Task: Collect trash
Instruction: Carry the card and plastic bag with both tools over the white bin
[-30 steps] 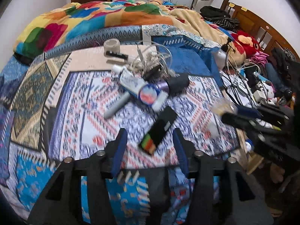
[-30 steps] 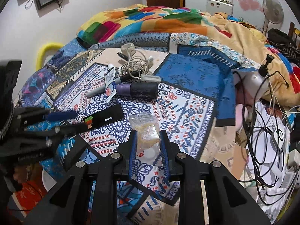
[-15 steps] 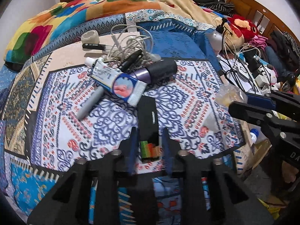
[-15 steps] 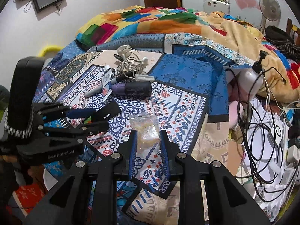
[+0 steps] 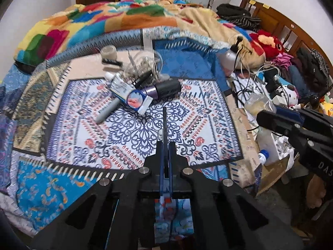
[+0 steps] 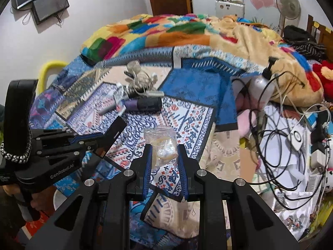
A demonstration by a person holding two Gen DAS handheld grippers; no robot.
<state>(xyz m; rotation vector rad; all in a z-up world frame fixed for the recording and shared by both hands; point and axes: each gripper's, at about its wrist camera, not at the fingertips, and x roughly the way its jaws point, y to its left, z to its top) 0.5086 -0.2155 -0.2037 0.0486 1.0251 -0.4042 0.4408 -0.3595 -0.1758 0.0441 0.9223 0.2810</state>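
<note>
My left gripper (image 5: 165,145) is closing tight on a flat black packet (image 5: 165,125), which stands edge-on between the pads, lifted above the patterned bedspread (image 5: 129,137). In the right wrist view the same packet (image 6: 113,133) sticks out of the left gripper (image 6: 92,142) at the left. My right gripper (image 6: 164,148) is shut on a crumpled clear plastic bag (image 6: 161,140) and holds it over the bedspread's edge. In the left wrist view, that bag (image 5: 257,104) and the right gripper (image 5: 268,117) show at the right.
A toothpaste tube (image 5: 129,94), a purple and black cylinder (image 5: 164,88), a grey marker (image 5: 108,112), tangled white cables (image 5: 143,66) and a tape roll (image 5: 108,52) lie further back. A pump bottle (image 6: 260,87) and black cords (image 6: 276,145) crowd the right. A colourful blanket (image 6: 162,35) lies behind.
The left gripper closed on the black packet and lifted it off the bedspread; it now shows edge-on. The right gripper rose a little, still holding the bag.
</note>
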